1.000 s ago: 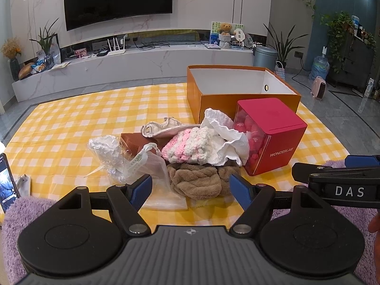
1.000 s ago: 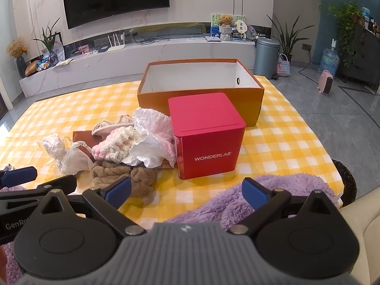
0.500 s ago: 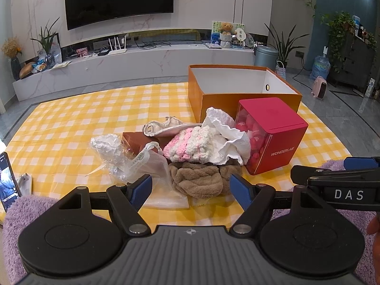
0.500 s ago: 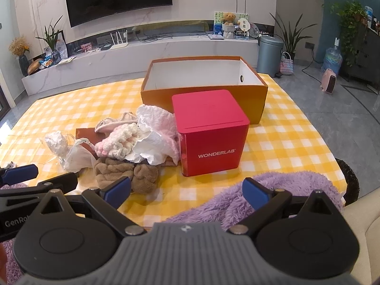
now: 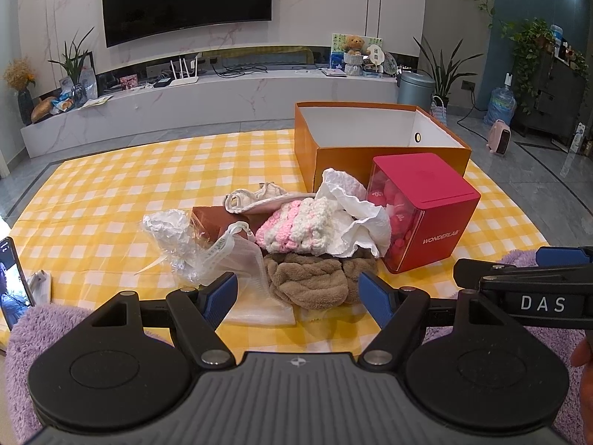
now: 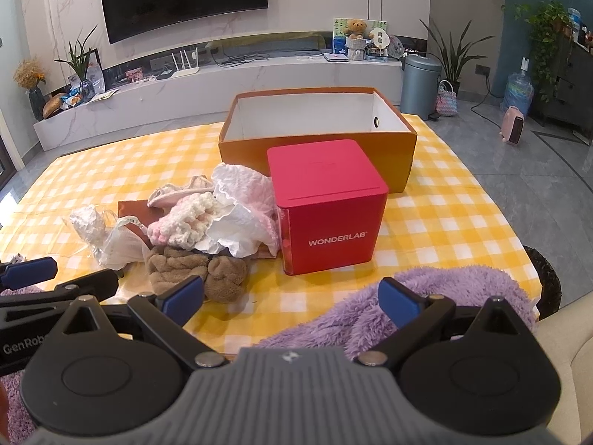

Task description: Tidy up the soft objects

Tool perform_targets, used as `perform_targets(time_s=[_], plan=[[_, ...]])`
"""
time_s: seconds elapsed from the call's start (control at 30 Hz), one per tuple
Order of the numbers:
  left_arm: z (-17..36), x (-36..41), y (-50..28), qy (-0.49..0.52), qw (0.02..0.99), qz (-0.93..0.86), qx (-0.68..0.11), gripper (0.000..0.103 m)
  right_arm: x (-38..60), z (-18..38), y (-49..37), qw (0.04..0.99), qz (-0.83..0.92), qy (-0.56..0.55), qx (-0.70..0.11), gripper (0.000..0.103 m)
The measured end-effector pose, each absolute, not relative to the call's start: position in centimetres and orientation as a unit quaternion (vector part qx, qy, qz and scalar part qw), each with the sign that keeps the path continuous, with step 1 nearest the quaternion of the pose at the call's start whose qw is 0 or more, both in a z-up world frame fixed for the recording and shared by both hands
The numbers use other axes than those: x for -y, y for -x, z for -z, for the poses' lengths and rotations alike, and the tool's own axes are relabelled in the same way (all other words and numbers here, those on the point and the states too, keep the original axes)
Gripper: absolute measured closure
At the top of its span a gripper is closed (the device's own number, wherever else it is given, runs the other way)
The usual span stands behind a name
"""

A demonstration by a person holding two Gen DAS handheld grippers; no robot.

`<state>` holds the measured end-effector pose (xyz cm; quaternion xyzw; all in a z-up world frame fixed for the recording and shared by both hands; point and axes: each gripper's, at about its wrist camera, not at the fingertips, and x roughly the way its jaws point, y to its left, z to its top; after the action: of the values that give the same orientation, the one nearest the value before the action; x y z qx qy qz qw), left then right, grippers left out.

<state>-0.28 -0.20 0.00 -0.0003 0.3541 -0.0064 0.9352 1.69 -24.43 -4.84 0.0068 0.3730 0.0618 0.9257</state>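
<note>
A pile of soft things lies mid-table: a brown fleece piece (image 5: 311,278) (image 6: 196,269) in front, a pink-and-white knit (image 5: 296,228) (image 6: 185,222), white cloth (image 5: 355,207) (image 6: 237,222), and clear bags (image 5: 200,248) (image 6: 111,241). An open orange box (image 5: 370,148) (image 6: 315,141) stands behind. My left gripper (image 5: 298,293) is open and empty, just short of the brown fleece. My right gripper (image 6: 291,298) is open and empty, low at the table's near edge, right of the pile.
A red WONDERLAB cube (image 5: 426,211) (image 6: 328,204) stands right of the pile, in front of the orange box. Purple fuzzy fabric (image 6: 426,304) (image 5: 37,333) drapes the near edge. A phone (image 5: 13,282) lies at the left edge. Yellow checked tablecloth (image 5: 111,193) covers the table.
Both grippers have drifted slightly forward and up toward the pile. Both stay open. Nothing on the table has moved.
</note>
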Motion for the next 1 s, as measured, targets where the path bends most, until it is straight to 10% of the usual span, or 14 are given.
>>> perform_targets(time_s=[0.77, 1.0], plan=[[0.5, -0.5, 0.6, 0.007, 0.935, 0.019, -0.355, 0.026, 25.0, 5.4, -1.8, 0.933, -0.091, -0.02, -0.347, 0.005], [1.9, -2.5, -0.2, 0.031, 0.922, 0.061, -0.381, 0.039, 23.5, 7.2, -3.4, 0.919, -0.127, -0.012, -0.373, 0.036]])
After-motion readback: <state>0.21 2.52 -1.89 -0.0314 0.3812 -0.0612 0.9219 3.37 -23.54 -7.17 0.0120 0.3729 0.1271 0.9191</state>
